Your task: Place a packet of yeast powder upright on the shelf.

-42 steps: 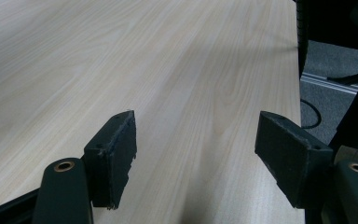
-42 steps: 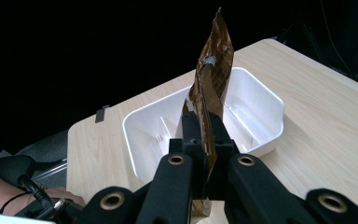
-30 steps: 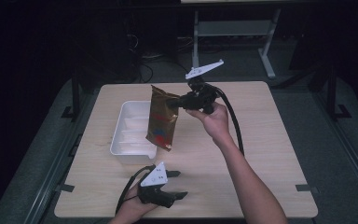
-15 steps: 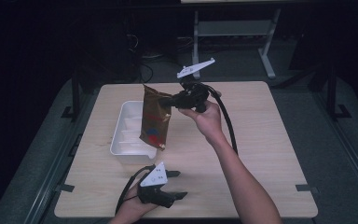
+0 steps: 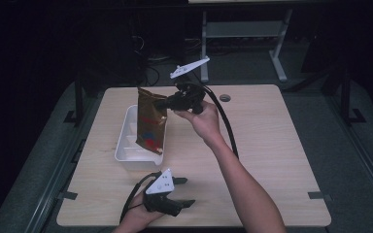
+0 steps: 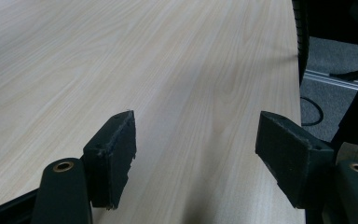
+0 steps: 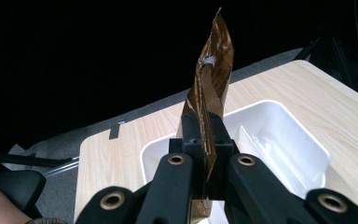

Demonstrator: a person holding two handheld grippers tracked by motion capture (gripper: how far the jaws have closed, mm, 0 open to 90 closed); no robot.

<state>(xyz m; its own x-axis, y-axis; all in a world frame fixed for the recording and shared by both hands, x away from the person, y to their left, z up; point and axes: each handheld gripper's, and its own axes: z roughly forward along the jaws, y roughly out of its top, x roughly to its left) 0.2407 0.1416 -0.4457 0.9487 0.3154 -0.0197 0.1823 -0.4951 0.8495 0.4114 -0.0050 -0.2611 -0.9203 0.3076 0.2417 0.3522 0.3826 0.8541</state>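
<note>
A brown foil snack bag [image 5: 150, 124] with red and blue print hangs in the air over the white tray [image 5: 126, 150]. My right gripper [image 5: 164, 103] is shut on the bag's upper right edge. In the right gripper view the bag [image 7: 213, 77] rises edge-on between the closed jaws of the right gripper [image 7: 206, 140], with the tray [image 7: 279, 140] behind and below it. My left gripper [image 5: 182, 191] rests on the table near the front edge, open, nothing between its fingers. In the left gripper view the left gripper [image 6: 193, 154] has bare table wood between its pads.
The wooden table [image 5: 272, 145] has bare surface right of the tray. A round cable hole [image 5: 225, 97] sits near the back edge. The right gripper's black cable [image 5: 226, 126] trails along the forearm. A metal frame [image 5: 243, 34] stands behind the table on dark floor.
The right gripper has carried the bag to the left, from beside the tray's right rim to over the tray. The left gripper has stayed where it was.
</note>
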